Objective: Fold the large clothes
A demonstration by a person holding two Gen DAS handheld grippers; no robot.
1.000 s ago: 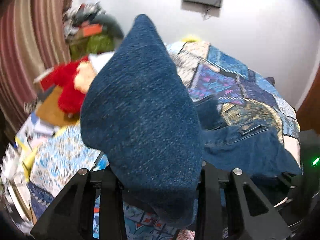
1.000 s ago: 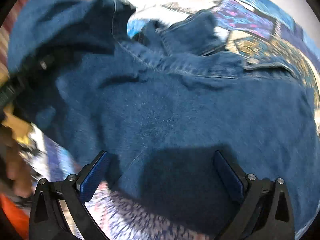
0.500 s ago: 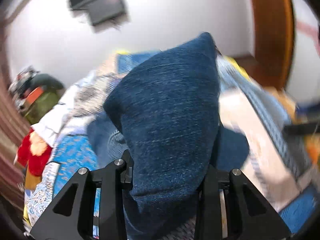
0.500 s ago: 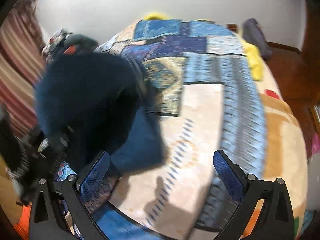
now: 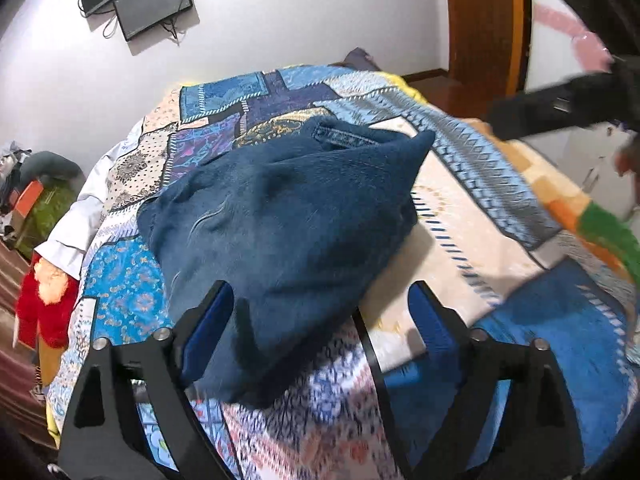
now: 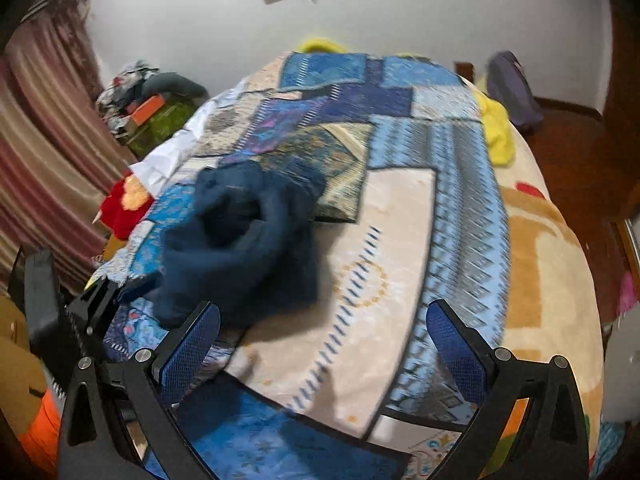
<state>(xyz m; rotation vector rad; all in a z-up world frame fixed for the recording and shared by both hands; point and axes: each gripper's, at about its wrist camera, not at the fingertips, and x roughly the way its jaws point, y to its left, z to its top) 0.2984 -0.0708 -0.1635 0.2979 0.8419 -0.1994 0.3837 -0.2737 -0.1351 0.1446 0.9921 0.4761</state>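
Observation:
A dark blue denim garment point(image 5: 280, 232) lies in a folded heap on the patchwork bed cover point(image 5: 460, 216). My left gripper point(image 5: 320, 324) is open; the near end of the heap lies between its blue pads, not pinched. In the right wrist view the same garment point(image 6: 244, 240) sits left of centre on the bed. My right gripper point(image 6: 324, 344) is open and empty, above bare cover to the right of the garment. The left gripper's black body point(image 6: 80, 320) shows at the heap's near left end.
A red and orange plush toy point(image 6: 124, 204) and white cloth point(image 6: 168, 156) lie at the bed's left edge. A yellow cloth point(image 6: 498, 132) lies at the far right. Cluttered boxes point(image 6: 156, 112) stand by striped curtains. A wooden door frame point(image 5: 480, 20) is on the right.
The left gripper, shut on the lifted denim before, has opened and the garment now lies on the bed. The right gripper has pulled back off the garment and stayed open.

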